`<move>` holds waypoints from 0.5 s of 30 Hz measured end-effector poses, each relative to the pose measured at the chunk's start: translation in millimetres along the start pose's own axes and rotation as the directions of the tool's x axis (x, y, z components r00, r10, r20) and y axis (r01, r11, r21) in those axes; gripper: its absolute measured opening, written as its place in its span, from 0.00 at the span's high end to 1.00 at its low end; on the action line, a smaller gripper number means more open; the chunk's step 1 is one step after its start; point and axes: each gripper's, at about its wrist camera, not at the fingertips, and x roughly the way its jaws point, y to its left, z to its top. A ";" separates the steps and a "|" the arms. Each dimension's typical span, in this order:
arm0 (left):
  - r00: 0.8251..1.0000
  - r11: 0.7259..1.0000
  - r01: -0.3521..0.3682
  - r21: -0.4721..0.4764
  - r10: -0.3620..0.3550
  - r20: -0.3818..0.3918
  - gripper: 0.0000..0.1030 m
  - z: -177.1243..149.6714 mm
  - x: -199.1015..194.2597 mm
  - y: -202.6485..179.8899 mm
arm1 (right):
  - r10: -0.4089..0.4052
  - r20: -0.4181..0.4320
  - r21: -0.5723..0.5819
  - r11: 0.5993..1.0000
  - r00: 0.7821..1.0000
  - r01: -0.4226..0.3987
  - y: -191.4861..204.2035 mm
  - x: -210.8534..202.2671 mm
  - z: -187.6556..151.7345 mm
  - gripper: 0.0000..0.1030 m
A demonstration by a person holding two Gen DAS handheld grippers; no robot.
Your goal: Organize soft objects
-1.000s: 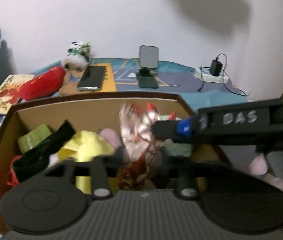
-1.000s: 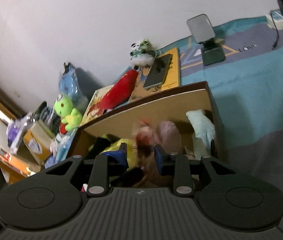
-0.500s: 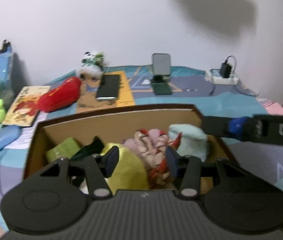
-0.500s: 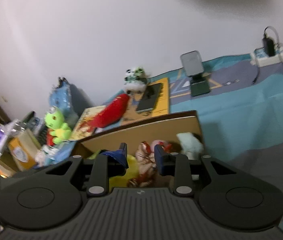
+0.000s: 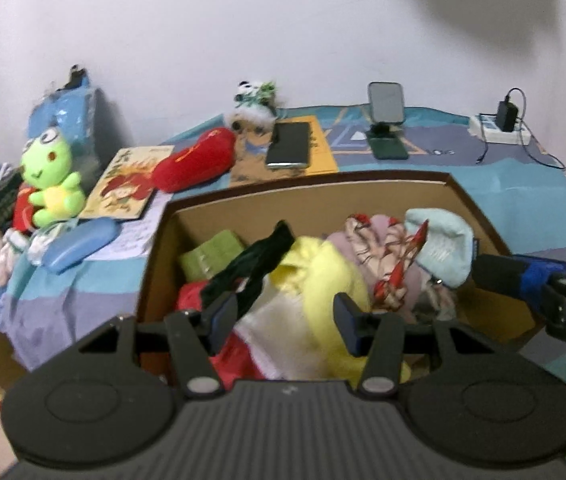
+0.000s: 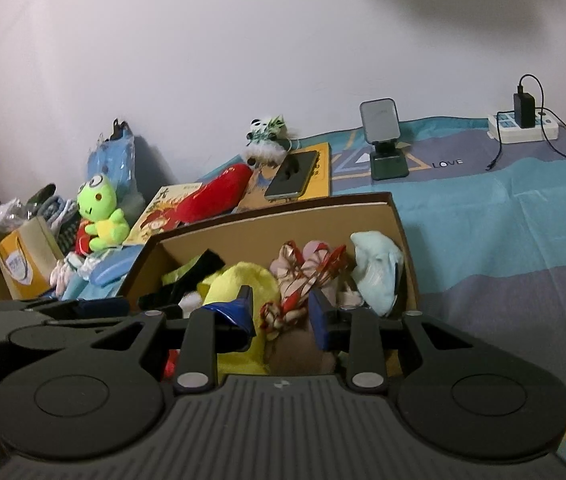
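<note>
The cardboard box (image 5: 363, 200) at frame centre already held several soft things; the frog toy (image 5: 51, 176) at left remained outside. Left gripper (image 5: 285, 318) and right gripper (image 6: 281, 314) stood parted, grasping nothing.

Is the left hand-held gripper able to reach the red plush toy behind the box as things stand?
Probably yes. The left hand-held gripper is open and empty above the cardboard box; the red plush toy lies uncovered on the bed past the box's far wall, so it must pass over that.
</note>
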 end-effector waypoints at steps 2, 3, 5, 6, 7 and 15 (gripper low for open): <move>1.000 1.000 -0.020 -0.007 0.020 -0.002 0.49 -3.5 -5.5 2.2 | 0.000 -0.008 -0.014 1.000 1.000 0.000 4.5 -2.4 -3.7 0.87; 1.000 1.000 -0.028 -0.012 0.028 -0.002 0.48 -5.3 -8.4 3.5 | 0.005 -0.014 -0.020 1.000 1.000 -0.005 6.1 -3.1 -5.2 0.87; 0.999 0.999 -0.048 -0.022 0.048 -0.005 0.48 -8.4 -12.9 6.2 | 0.021 -0.027 -0.026 0.999 0.999 -0.021 9.1 -3.8 -7.7 0.87; 0.998 0.998 -0.062 -0.028 0.062 -0.005 0.47 -10.4 -15.2 8.0 | 0.030 -0.035 -0.031 0.999 0.999 -0.031 11.2 -4.1 -9.3 0.87; 0.997 0.996 -0.077 -0.034 0.077 -0.007 0.47 -12.2 -16.9 9.2 | 0.037 -0.041 -0.036 0.999 0.998 -0.039 13.1 -4.3 -10.7 0.87; 0.987 0.982 -0.155 -0.103 0.150 -0.056 0.45 -29.8 -29.2 11.4 | 0.079 -0.117 -0.090 0.992 0.990 -0.090 23.0 -7.6 -24.1 0.86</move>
